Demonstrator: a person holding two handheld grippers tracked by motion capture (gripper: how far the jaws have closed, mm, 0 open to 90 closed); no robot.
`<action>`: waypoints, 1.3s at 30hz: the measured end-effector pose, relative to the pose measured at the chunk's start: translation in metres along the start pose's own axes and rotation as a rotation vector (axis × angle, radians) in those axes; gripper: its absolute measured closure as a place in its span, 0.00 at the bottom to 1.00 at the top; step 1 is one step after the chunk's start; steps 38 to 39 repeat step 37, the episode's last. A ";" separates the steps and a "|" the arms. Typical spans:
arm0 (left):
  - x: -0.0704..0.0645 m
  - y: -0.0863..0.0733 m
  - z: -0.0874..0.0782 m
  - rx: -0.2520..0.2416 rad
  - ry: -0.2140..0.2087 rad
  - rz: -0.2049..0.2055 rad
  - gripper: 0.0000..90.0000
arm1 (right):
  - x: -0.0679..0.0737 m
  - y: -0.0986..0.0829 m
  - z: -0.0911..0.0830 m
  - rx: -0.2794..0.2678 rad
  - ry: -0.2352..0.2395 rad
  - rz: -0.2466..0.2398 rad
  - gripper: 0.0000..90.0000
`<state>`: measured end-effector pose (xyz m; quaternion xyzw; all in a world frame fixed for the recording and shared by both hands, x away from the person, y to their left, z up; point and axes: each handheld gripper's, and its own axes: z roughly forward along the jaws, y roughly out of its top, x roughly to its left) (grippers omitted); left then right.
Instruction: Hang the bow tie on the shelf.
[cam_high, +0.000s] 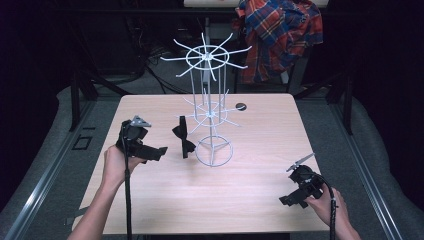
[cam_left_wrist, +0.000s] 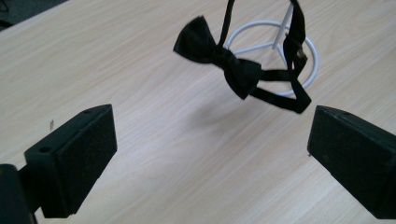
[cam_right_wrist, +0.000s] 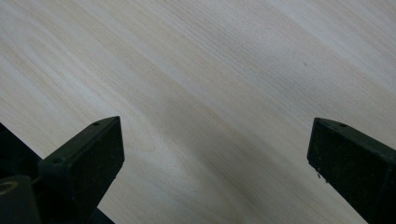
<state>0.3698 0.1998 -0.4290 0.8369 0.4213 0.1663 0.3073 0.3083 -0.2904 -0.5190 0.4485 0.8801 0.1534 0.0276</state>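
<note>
Where seen from the high view, hangs black bow tie (cam_high: 183, 138) from white wire rack (cam_high: 210, 107), at three o'clock of left gripper (cam_high: 159, 152), apart. Rests right gripper (cam_high: 286, 201) low at five o'clock, well apart.

In left gripper view, spread wide and empty, bow tie (cam_left_wrist: 219, 60) at twelve o'clock beyond fingertips (cam_left_wrist: 88, 135).

In right gripper view, spread wide over bare wooden table (cam_right_wrist: 210, 84).

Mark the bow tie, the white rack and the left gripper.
bow tie (cam_left_wrist: 219, 58), left gripper view, on the centre knot.
white rack (cam_high: 214, 152), high view, on its ring base.
left gripper (cam_left_wrist: 210, 154), left gripper view, midway between its open jaws.
</note>
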 end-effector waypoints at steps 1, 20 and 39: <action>0.000 -0.003 0.000 0.004 0.003 -0.004 0.01 | 0.000 0.000 0.000 0.000 0.000 0.000 0.04; 0.001 -0.047 0.011 0.171 -0.020 -0.023 0.00 | 0.001 0.000 0.000 0.006 0.009 -0.002 0.04; -0.001 -0.081 0.038 0.273 -0.028 -0.053 0.00 | 0.001 0.001 0.001 0.010 0.004 -0.016 0.04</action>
